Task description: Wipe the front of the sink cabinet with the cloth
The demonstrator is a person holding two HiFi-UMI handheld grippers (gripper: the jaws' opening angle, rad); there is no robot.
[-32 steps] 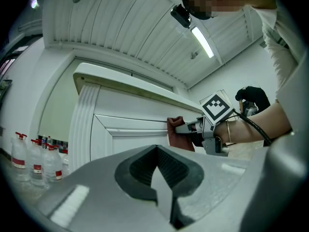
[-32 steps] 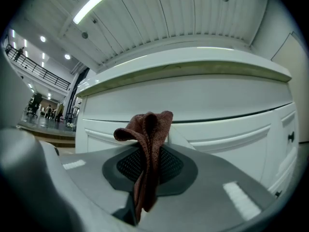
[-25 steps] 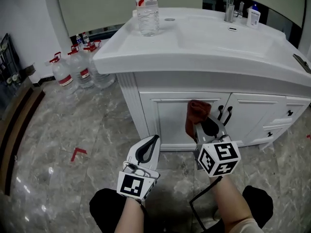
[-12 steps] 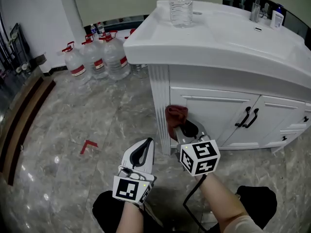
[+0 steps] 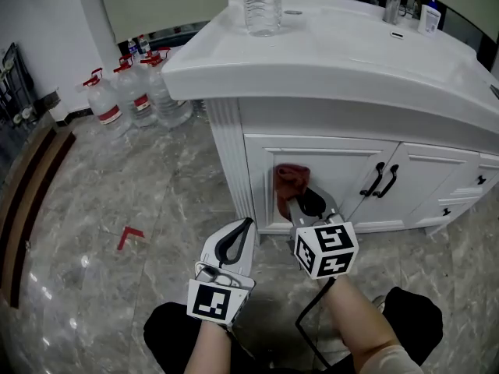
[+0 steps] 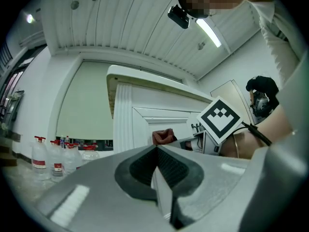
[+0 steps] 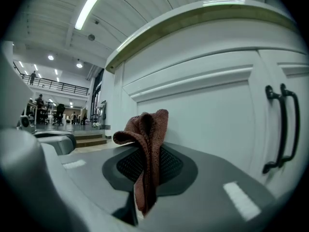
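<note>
A reddish-brown cloth (image 5: 289,181) is pinched in my right gripper (image 5: 300,200), whose jaws are shut on it; the cloth (image 7: 146,144) bunches up against the left door of the white sink cabinet (image 5: 327,166). In the right gripper view the door panel (image 7: 207,124) fills the frame just beyond the cloth. My left gripper (image 5: 238,236) hangs lower and to the left, near the cabinet's fluted corner post (image 5: 230,162), shut with nothing in it. The left gripper view shows its closed jaws and, beyond them, the cloth (image 6: 164,136) and the right gripper's marker cube (image 6: 219,120).
Black door handles (image 5: 380,181) sit at the middle of the cabinet. A water bottle (image 5: 261,2) stands on the white countertop (image 5: 366,61), and a tap (image 5: 392,6) is at the back. Several large water jugs (image 5: 132,96) stand on the marble floor at the left. Red tape (image 5: 129,236) marks the floor.
The head view has shifted, so the cabinet sits more centred. My right gripper holds the cloth against the left door, a little further right and higher than half a second ago.
</note>
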